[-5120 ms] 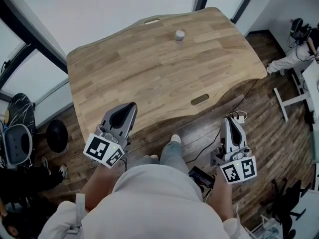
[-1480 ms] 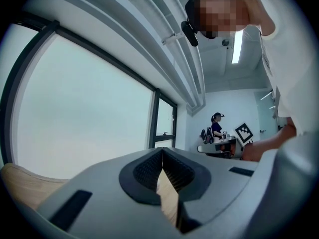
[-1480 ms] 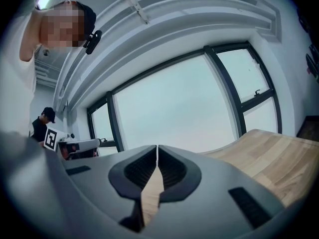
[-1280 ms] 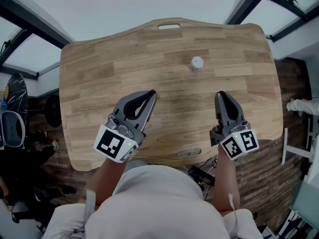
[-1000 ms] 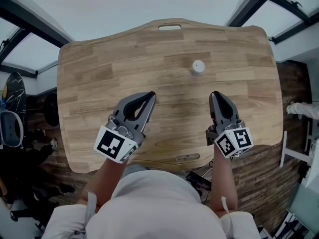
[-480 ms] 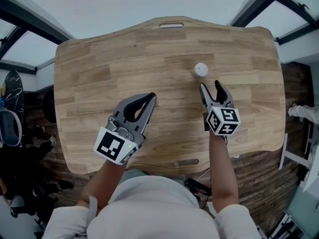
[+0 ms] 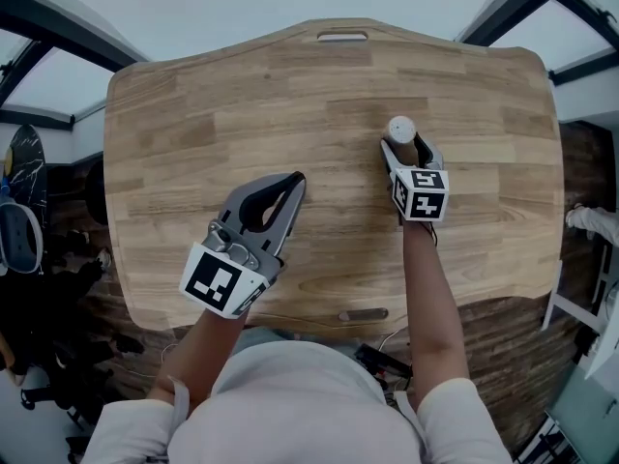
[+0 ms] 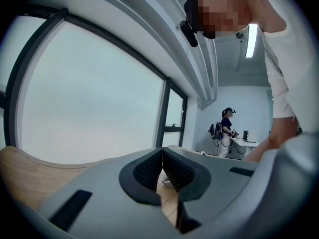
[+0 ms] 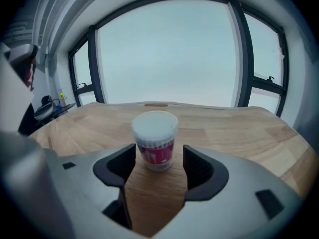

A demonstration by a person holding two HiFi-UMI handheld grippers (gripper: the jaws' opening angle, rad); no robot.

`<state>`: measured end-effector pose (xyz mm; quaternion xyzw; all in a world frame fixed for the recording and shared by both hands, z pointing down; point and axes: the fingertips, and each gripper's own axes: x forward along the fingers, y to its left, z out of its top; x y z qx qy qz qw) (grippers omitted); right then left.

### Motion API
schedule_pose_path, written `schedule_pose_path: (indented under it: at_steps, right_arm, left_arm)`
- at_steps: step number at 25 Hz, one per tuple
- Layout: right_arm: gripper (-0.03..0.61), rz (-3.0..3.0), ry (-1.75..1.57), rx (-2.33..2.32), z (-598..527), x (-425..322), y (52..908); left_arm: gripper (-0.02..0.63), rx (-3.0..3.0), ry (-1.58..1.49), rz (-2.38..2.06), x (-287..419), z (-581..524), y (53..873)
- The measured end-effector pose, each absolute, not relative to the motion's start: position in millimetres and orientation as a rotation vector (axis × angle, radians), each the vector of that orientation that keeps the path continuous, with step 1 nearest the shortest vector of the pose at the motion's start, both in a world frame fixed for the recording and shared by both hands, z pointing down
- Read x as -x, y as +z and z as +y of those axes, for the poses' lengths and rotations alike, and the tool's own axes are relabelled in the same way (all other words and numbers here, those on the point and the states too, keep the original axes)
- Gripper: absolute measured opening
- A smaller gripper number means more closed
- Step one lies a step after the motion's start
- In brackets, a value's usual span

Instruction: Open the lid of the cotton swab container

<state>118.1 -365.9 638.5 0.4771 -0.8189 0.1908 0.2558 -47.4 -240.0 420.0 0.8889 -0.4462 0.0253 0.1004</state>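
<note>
Now, your right gripper: its jaws stand wide apart and have just been opening; they clamp nothing.
Cotton swab container: it stands upright on the wooden table, between the tips of your right jaws, with a gap showing to each pad.
Lid: white, and sitting on top of the container.
Pink label: it wraps the container's lower body; its print is too small to read.
Container in your head view: it is at the very front of your right gripper, on the right half of the table.
Your left gripper: its jaws are pressed together on nothing; you hold it over the left half of the table, well apart from the container.
Background: a person stands far off in the room in your left gripper view.
</note>
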Motion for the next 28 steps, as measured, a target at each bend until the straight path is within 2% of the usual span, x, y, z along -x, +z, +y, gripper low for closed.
schedule_pose_path:
  at_steps: [14, 28]
  right_arm:
    - [0.268, -2.191, 0.433, -1.250, -375, -112, 647]
    - [0.261, -2.329, 0.391, -1.032, -306, -102, 579]
  left_arm:
    - [0.014, -2.617, 0.085, -1.323, 54, -241, 422]
    - [0.014, -2.702, 0.104, -1.199, 41, -217, 406]
